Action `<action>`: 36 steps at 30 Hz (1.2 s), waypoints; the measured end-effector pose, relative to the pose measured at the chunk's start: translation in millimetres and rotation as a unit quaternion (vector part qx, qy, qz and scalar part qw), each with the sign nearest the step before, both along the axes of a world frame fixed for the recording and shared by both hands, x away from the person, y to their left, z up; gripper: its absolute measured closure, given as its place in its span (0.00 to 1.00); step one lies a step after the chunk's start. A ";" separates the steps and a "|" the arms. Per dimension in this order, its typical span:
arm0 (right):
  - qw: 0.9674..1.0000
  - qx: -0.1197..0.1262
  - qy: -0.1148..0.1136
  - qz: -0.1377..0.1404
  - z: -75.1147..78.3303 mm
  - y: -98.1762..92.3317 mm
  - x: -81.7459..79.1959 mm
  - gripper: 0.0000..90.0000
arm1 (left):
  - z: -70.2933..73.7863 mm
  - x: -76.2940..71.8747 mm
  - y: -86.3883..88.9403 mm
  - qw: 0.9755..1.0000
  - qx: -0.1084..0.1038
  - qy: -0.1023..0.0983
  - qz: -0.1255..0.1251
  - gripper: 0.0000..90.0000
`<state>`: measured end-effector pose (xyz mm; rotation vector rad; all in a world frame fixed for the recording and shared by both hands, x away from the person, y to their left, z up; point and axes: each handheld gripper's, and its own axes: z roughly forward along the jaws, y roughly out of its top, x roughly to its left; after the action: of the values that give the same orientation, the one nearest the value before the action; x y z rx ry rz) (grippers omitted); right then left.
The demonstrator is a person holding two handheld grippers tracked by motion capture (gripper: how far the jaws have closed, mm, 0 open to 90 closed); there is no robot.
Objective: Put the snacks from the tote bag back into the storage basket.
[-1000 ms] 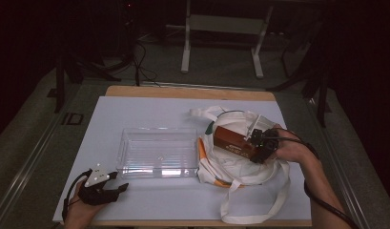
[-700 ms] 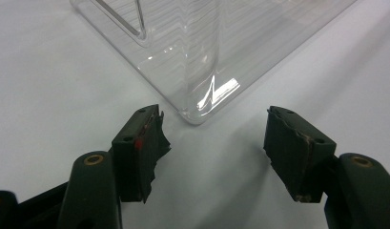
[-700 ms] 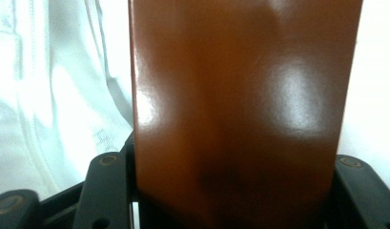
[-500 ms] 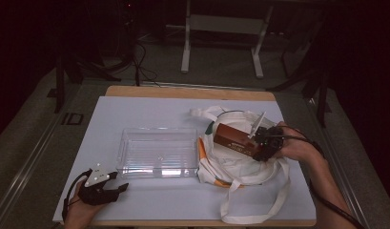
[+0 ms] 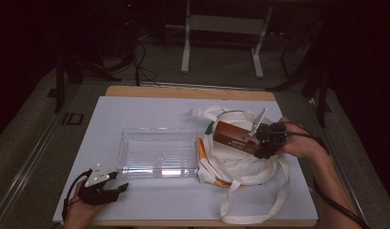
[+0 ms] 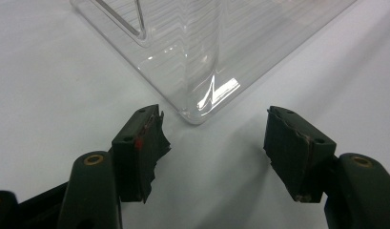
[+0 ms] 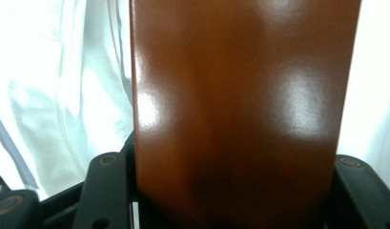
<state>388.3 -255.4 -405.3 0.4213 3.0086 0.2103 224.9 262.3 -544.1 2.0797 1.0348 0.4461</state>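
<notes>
A brown glossy box hangs above the white cloth bag at the right of the table, lying roughly level and pointing left. My right gripper is shut on its right end; in the right gripper view the box sits clamped between both jaws, with white bag cloth behind it. My left gripper rests open on the white table near the front left corner, with nothing between its fingers. In the left gripper view it faces a corner of the clear plastic tray.
The clear tray stands in the middle of the white table cover, left of the bag. The bag's straps trail toward the front edge. Dark floor, cables and a stand's legs lie beyond the far edge.
My right gripper has risen a little with the brown box, which now hangs higher over the bag. The left gripper has stayed put.
</notes>
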 end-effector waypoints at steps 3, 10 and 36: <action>1.000 -0.001 -0.002 0.003 5.4 0.0 -0.3 0.48 | 0.1 0.0 0.1 1.000 0.001 0.000 0.000 0.42; 1.000 0.005 -0.007 0.008 19.9 0.7 -2.6 0.48 | 0.0 0.0 0.0 1.000 0.001 0.000 0.000 0.42; 0.999 0.023 -0.012 0.037 36.8 25.4 -4.8 0.48 | 0.3 0.1 3.0 1.000 -0.011 -0.001 0.002 0.42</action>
<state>383.4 -230.0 -368.5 0.3086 3.0039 0.2901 225.0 265.3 -543.8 2.0584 1.0381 0.4358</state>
